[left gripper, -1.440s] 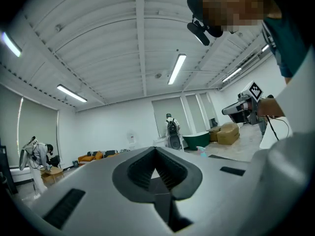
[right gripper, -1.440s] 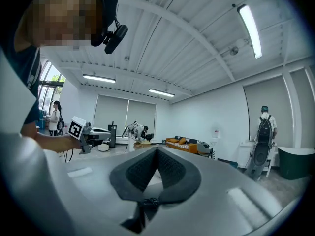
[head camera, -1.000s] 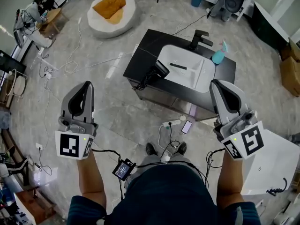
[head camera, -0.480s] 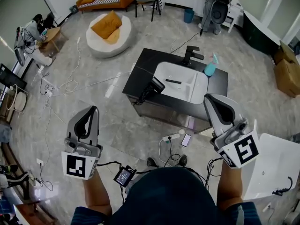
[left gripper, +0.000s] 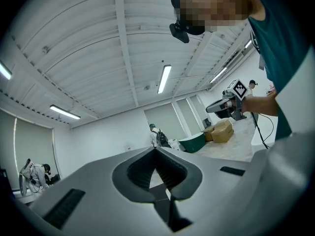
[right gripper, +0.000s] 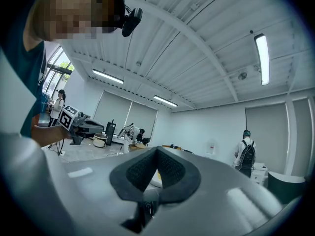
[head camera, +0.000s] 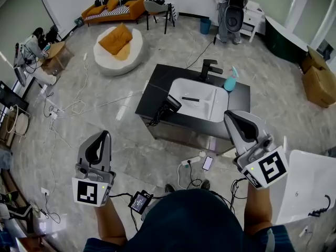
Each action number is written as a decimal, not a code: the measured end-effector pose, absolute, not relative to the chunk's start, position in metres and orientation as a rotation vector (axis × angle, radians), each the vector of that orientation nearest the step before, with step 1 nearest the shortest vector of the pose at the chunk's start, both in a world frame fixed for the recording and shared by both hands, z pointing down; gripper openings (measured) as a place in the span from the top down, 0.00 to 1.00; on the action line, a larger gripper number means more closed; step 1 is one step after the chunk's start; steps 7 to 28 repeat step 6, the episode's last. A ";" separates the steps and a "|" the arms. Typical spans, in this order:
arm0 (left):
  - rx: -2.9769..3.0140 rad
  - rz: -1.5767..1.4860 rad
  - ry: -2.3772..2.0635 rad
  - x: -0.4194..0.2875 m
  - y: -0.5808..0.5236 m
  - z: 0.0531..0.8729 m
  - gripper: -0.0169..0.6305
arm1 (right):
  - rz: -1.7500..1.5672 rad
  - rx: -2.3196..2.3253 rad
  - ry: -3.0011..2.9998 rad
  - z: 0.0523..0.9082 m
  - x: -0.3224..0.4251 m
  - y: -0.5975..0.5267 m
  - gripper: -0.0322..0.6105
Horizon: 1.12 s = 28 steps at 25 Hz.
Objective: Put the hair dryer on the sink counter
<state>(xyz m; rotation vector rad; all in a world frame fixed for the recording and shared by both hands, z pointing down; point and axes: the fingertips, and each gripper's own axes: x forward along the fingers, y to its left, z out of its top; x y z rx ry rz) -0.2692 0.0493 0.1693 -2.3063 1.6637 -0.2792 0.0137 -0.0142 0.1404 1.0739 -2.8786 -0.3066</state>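
The black hair dryer [head camera: 172, 104] lies on the left front part of the black sink counter [head camera: 157, 83], beside the white basin [head camera: 198, 96]; its cord [head camera: 154, 122] hangs over the edge. Both grippers are held level, short of the counter and apart from it. My left gripper [head camera: 103, 135] is over the floor at the lower left, its pads [left gripper: 142, 168] meeting with nothing between them. My right gripper [head camera: 231, 114] hangs near the counter's right front corner, also shut and empty; its pads [right gripper: 170, 173] touch at the tip.
A black faucet [head camera: 208, 67] and a blue bottle [head camera: 229, 81] stand at the counter's back. Cables, a power strip and a phone [head camera: 207, 163] lie on the floor before it. A white table [head camera: 310, 185] is at my right, a round white beanbag [head camera: 116, 49] farther left.
Both grippers have drawn back from the counter toward my body, the left one more. The view now takes in more of the far room. The hair dryer has not moved.
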 end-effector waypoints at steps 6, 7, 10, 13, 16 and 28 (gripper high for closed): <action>-2.317 -0.280 1.667 -0.265 0.050 0.175 0.97 | -0.302 1.075 -2.872 0.143 0.019 -0.013 0.94; -2.317 -0.280 1.667 -0.265 0.050 0.175 0.97 | -0.302 1.075 -2.872 0.143 0.019 -0.013 0.94; -2.317 -0.280 1.667 -0.265 0.050 0.175 0.97 | -0.302 1.075 -2.872 0.143 0.019 -0.013 0.94; -2.317 -0.280 1.667 -0.265 0.050 0.175 0.97 | -0.302 1.075 -2.872 0.143 0.019 -0.013 0.94; -2.317 -0.280 1.667 -0.265 0.050 0.175 0.97 | -0.302 1.075 -2.872 0.143 0.019 -0.013 0.94; -2.317 -0.280 1.667 -0.265 0.050 0.175 0.97 | -0.302 1.075 -2.872 0.143 0.019 -0.013 0.94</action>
